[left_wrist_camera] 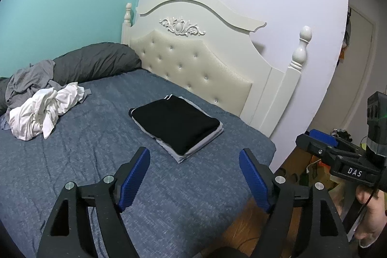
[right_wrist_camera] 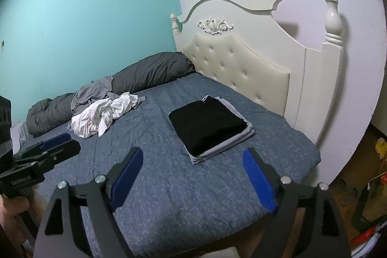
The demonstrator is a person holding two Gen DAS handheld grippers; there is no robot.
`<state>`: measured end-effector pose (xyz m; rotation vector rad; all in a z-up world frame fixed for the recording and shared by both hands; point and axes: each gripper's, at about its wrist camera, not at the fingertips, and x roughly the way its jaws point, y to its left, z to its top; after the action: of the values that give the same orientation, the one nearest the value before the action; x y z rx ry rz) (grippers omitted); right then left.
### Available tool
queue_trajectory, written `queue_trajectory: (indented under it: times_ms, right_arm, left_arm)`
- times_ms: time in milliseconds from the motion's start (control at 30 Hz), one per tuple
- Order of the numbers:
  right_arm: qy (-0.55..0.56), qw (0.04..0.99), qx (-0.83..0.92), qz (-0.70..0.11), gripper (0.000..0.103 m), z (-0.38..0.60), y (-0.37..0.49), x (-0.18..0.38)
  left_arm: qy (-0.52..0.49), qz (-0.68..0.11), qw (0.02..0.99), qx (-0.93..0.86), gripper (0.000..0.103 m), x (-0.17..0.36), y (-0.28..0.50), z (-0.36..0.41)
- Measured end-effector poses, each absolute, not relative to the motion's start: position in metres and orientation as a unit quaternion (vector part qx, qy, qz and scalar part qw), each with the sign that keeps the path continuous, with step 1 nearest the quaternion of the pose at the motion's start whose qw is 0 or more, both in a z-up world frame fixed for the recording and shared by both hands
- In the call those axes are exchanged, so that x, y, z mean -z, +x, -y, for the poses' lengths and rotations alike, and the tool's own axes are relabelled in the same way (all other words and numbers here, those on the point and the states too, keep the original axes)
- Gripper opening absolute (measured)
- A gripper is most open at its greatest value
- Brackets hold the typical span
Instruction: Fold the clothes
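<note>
We see 2 folded garments stacked on the bed (right_wrist_camera: pixel 169 185) near its headboard edge, towards the right corner: a black folded garment (right_wrist_camera: pixel 208 127) lies squarely on top of a grey folded garment (right_wrist_camera: pixel 225 146), edges roughly in line, which we take as a tidy stack kept clear of the loose clothes. Well apart from it, along the far edge by the teal wall, a crumpled white garment (right_wrist_camera: pixel 104 115) lies touching a rumpled grey garment (right_wrist_camera: pixel 92 91), both heaped against a dark grey rolled duvet (right_wrist_camera: pixel 150 71). We judge that heap to be the stock of things not folded, set away so the middle of the bed stays free for spreading cloth.

We hold the left gripper (left_wrist_camera: pixel 194 179) over the near edge of the bed, aimed at the stack, its blue pads wide apart and holding nothing. The right gripper (right_wrist_camera: pixel 192 181) hovers likewise, level, pads spread, nothing between them. Each hand (left_wrist_camera: pixel 370 214) grasps its handle low, off the near edge, both tools side by side.
</note>
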<state>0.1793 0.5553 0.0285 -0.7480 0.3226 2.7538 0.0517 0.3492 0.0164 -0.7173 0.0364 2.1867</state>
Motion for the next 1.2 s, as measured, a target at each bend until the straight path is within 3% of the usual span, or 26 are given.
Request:
queue_trajectory:
  times_ms: [333, 467, 1200]
  right_arm:
    - [-0.249, 0.136, -0.953, -0.107, 0.098, -0.536, 0.201, -0.019]
    - [-0.242, 0.140, -0.954, -0.110, 0.099, -0.532, 0.208, -0.019]
    - [-0.236, 0.154, -0.953, -0.110, 0.100, -0.521, 0.224, -0.009]
  left_arm:
    - [-0.274, -0.012, 0.399, -0.875, 0.092, -0.014, 0.069, -0.333]
    - [-0.267, -0.009, 0.388, -0.882, 0.103, -0.012, 0.075, -0.327]
    - [-0.257, -0.023, 0.361, -0.896, 0.103, -0.006, 0.091, -0.318]
